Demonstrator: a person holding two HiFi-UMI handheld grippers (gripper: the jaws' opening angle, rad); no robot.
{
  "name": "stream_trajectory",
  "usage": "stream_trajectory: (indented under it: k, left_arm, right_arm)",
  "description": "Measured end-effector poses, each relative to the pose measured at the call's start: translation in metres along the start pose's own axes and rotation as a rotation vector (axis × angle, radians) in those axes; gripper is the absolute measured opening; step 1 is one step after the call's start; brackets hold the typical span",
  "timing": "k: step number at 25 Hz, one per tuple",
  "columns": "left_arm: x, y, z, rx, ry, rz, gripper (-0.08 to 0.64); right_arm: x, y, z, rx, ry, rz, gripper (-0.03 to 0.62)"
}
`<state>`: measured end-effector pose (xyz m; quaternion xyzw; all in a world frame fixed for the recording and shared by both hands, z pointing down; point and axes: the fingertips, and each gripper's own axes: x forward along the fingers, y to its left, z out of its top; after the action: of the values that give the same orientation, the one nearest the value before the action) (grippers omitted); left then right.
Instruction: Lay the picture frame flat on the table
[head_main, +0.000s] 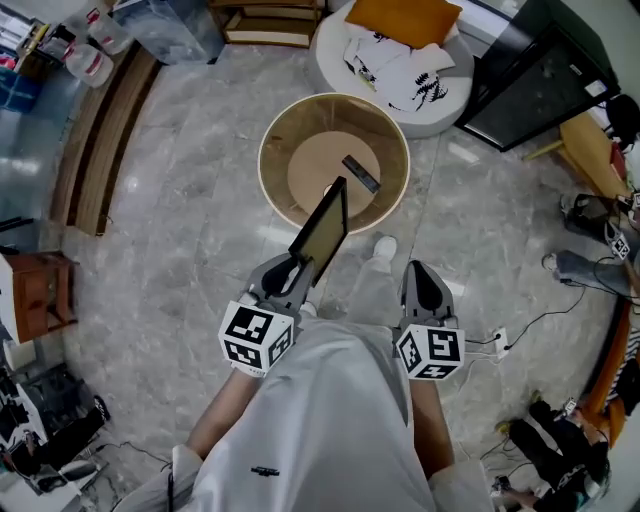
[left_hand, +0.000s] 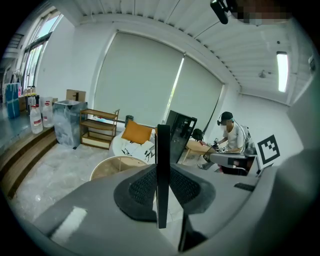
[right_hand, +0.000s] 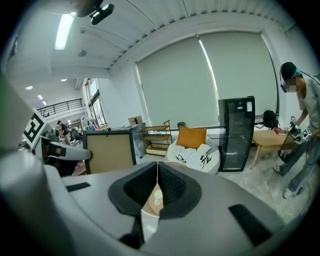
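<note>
Holding the picture frame (head_main: 322, 232) by its lower edge in the left gripper (head_main: 303, 265), jaws clamped on it. Frame stands tilted at centre of the head view, above the floor, just short of the round table (head_main: 275, 150) at upper centre. Edge grip likely leaves the face free to tip flat. Right gripper (head_main: 421, 272), lower right, is closed on nothing, probably spare. Dark strip (head_main: 361, 173) on the tabletop may crowd the landing spot.

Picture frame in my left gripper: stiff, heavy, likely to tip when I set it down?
Probably rigid: the picture frame juts out straight with the left gripper pinching only one edge. Likely light, for the same reason. Thin edge-on, so it would probably tip over rather than stand if released upright.
</note>
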<state>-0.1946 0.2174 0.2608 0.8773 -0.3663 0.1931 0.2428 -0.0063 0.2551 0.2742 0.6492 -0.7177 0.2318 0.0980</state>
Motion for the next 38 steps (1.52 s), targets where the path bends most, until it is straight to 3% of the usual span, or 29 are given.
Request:
stream_trajectory:
  k: [9, 17, 26, 38]
  left_arm:
    - [0.147, -0.043, 0.072, -0.028, 0.054, 0.077, 0.067]
    - [0.223, -0.061, 0.113, -0.039, 0.056, 0.162, 0.069]
    - [0.237, -0.062, 0.133, -0.034, 0.01, 0.166, 0.067]
    - [0.236, -0.042, 0.141, -0.043, 0.011, 0.154, 0.068]
  right_arm:
    - [0.081, -0.139, 0.069, 0.022, 0.03, 0.089, 0.006]
    - [0.134, -0.204, 0.107, -0.014, 0.052, 0.202, 0.006]
    - [0.153, -0.196, 0.123, -0.072, 0.044, 0.264, 0.006]
    - [0.161, -0.182, 0.126, -0.073, 0.058, 0.261, 0.006]
